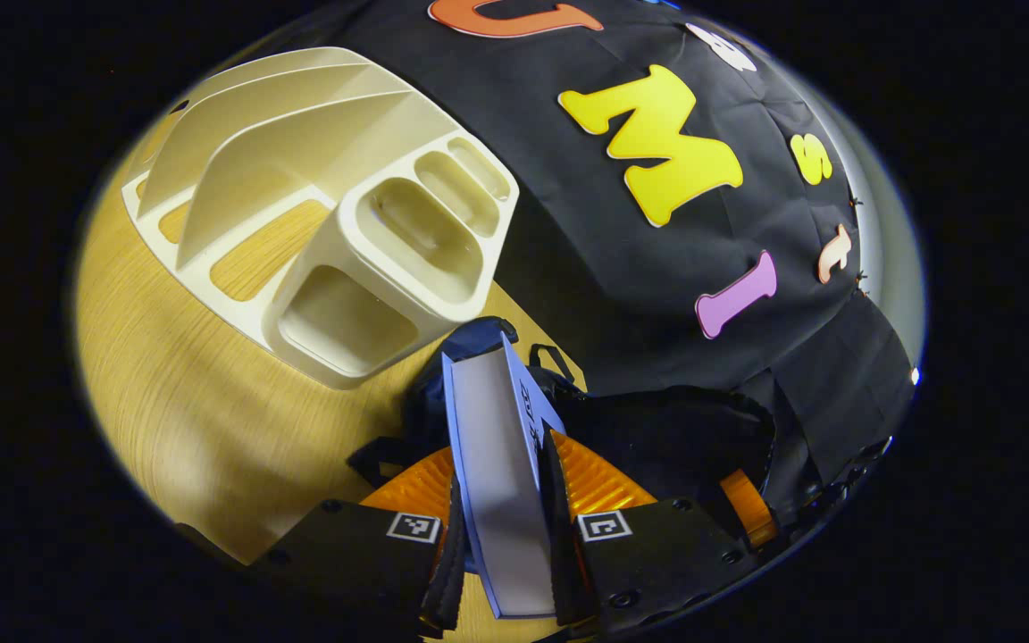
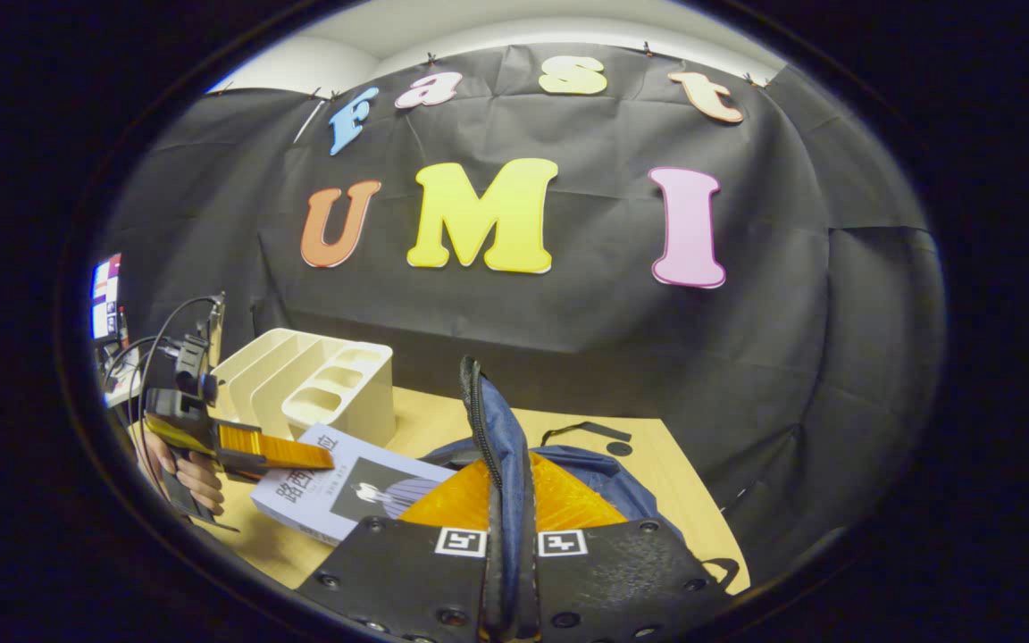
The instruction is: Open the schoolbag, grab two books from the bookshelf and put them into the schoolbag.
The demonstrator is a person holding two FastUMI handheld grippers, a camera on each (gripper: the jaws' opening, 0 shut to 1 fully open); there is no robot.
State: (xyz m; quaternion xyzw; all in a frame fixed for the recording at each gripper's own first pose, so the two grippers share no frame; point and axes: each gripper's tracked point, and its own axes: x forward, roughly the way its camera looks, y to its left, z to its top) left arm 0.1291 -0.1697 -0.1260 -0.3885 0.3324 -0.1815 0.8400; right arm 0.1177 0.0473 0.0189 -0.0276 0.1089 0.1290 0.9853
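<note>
- In the left gripper view I see my left gripper (image 1: 504,527) tilted over the table edge, both fingers pressed against the faces of a thin book with a pale blue cover and white page block (image 1: 501,482), so the jaws are clamped on it.
- The book's far end points into the dark blue fabric schoolbag (image 1: 657,429), whose mouth gapes just beyond it.
- In the right gripper view my right gripper (image 2: 508,554) sits low and level, jaws nearly together, pinching the upright blue flap of the schoolbag (image 2: 492,446) with its zipper edge between both fingers.
- From there I also see the left gripper (image 2: 273,451) off to the side, a hand (image 2: 193,478) around its handle, the book (image 2: 349,482) lying flat in its grasp just beside the bag.
- The cream plastic slotted bookshelf (image 1: 318,205) stands near the bag on the light wooden table (image 1: 175,420); its slots look bare.
- Open tabletop lies in front of the shelf; the black cloth wall (image 2: 568,339) closes in right behind it.
</note>
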